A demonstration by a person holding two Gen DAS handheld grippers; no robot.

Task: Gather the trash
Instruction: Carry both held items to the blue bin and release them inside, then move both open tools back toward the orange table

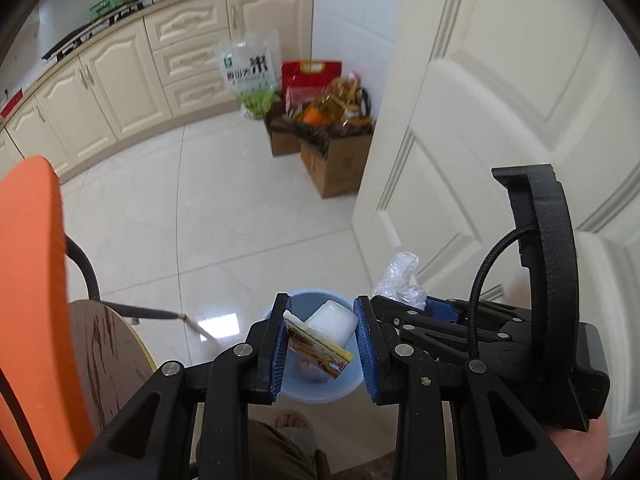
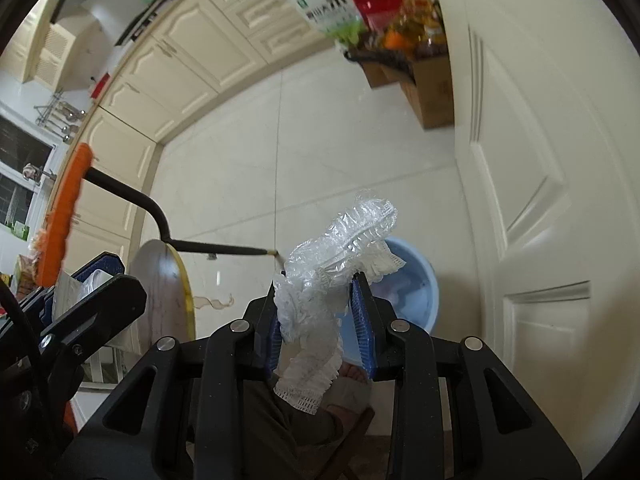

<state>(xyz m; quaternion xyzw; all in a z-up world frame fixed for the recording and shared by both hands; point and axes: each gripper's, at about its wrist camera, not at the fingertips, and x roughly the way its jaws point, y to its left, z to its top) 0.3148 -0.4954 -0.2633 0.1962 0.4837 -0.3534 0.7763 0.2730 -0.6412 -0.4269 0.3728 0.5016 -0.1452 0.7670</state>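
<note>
Left wrist view: my left gripper (image 1: 320, 346) hangs over the blue bin (image 1: 316, 390) at lower centre of the frame.
Blue bin: it stands on the pale tiled floor (image 1: 240, 208); something pale lies at its bottom, too unclear to name.
Left tongs: moderately spread; a colourful snack wrapper (image 1: 320, 350) lies against the left pad, and a white plastic cup (image 1: 334, 320) sits between the pads. I cannot tell whether they are pinched or loose.
Right wrist view: my right gripper (image 2: 322, 320) is clamped on a crumpled clear plastic cover (image 2: 340, 256) with a white frilled edge.
Plastic cover: it rises above my fingertips and trails down below them, at the frame's centre.
Bin from the right: its rim (image 2: 430, 280) shows just right of the tongs, behind the plastic.
Cardboard boxes (image 1: 336, 160): in mid-frame by the white door (image 1: 500, 120), packed with bagged groceries.
Chair: orange backrest (image 1: 32, 280) at left edge.
</note>
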